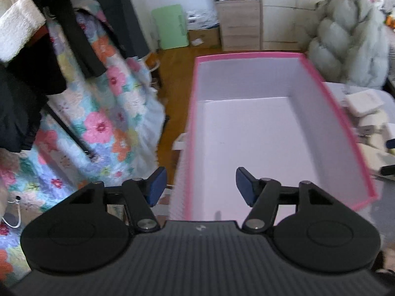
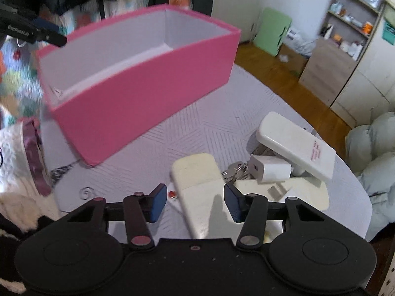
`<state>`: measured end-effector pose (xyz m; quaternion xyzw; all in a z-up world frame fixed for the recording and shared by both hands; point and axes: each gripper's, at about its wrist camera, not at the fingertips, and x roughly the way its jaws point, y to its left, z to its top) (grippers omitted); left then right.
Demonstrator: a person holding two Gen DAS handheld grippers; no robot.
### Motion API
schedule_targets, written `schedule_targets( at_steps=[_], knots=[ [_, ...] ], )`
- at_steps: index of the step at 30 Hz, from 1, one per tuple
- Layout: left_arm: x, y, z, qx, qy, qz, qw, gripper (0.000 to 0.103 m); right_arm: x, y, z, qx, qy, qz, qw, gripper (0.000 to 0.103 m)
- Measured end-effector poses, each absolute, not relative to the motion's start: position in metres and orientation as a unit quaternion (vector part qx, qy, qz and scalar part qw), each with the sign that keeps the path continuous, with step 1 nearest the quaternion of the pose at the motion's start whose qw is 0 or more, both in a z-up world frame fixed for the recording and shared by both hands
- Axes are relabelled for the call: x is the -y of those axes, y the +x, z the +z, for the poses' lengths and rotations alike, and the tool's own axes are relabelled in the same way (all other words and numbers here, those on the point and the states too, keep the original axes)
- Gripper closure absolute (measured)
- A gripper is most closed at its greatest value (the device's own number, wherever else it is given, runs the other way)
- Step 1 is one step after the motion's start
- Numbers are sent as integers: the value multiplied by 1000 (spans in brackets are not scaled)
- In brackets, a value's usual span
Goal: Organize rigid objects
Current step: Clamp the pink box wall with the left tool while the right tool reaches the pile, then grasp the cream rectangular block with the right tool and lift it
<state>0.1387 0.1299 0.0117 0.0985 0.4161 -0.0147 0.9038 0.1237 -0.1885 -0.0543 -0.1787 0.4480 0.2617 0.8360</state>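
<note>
A pink box (image 1: 340, 113) with a white inside stands empty on the table. My left gripper (image 1: 201, 186) hovers over its near left corner, open, with the box's left wall running between the fingers and no pad touching it. In the right wrist view the same box (image 2: 148, 79) stands at the upper left, with the left gripper (image 2: 53, 37) at its far corner. My right gripper (image 2: 195, 203) is open around a cream-white flat device (image 2: 197, 185); the right pad sits at its edge and the left pad stands apart from it.
Beside the device lie a white charger cube (image 2: 269, 169), keys (image 2: 234, 169), a long white gadget with red print (image 2: 296, 145) and a cream flat piece (image 2: 303, 192), all on the lavender-covered table (image 2: 172, 135). A small red bit (image 2: 172, 193) lies near the left pad. A grey puffer jacket (image 1: 350, 37) lies beyond the table.
</note>
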Motion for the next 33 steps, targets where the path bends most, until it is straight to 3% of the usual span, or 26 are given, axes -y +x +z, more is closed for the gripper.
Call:
schedule_targets(
  at_steps=[5, 6, 9, 15, 18, 21, 24, 33],
  knots=[
    [-135, 157, -5, -430, 90, -17, 898, 50, 186, 147, -65, -472, -183, 282, 815, 47],
    [-136, 160, -9, -434, 86, -20, 896, 54, 186, 150, -66, -477, -176, 284, 813, 47],
    [-141, 169, -17, -443, 73, -18, 893, 85, 186, 155, -68, -485, -170, 284, 809, 47],
    [-152, 179, -26, -438, 53, -22, 897, 96, 182, 165, -70, -496, -188, 294, 795, 42],
    [-152, 180, -29, -436, 46, -23, 899, 97, 176, 174, -75, -505, -201, 300, 784, 39],
    [-157, 179, -29, -428, 19, -20, 903, 99, 172, 182, -84, -518, -209, 311, 769, 27],
    [-160, 178, -30, -422, 8, -23, 906, 99, 172, 185, -81, -519, -184, 300, 779, 40],
    [-166, 179, -32, -420, -14, -20, 907, 99, 186, 154, -27, -437, -130, 255, 853, 44]
  ],
)
